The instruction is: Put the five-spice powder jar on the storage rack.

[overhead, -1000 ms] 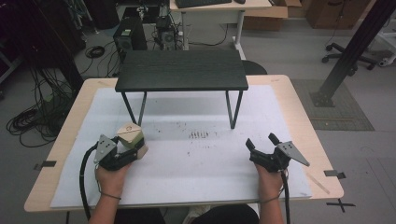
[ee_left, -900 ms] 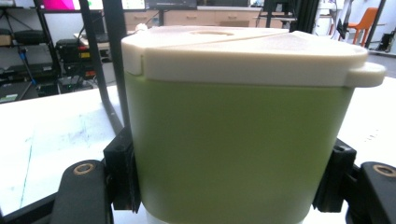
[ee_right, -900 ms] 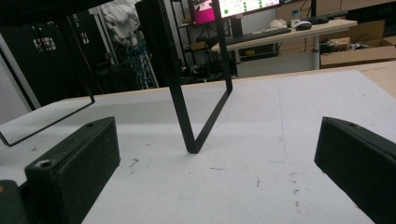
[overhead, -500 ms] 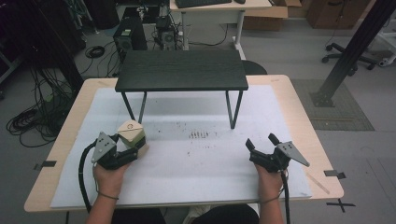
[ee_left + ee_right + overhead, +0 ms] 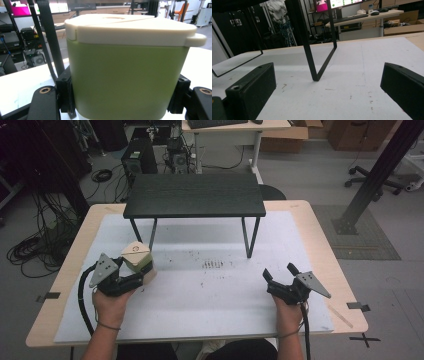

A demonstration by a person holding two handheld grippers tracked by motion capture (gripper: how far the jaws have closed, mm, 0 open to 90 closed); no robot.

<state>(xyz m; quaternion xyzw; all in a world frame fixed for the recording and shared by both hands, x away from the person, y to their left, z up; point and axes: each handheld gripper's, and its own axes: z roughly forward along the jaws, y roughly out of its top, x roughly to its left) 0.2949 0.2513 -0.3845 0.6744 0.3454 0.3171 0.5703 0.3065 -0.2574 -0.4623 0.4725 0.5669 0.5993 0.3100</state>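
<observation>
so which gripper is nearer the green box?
Left. The left gripper is clamped on the green box; the right gripper sits open across the table.

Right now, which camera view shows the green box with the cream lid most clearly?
The left gripper view: the green box is close up between the jaws, its cream lid on top. The high view shows it small, at the table's left.

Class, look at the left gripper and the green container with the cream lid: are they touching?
Touching. In the left gripper view, the left gripper has a black jaw pressed flat against each side of the green container, with no gap.
</observation>
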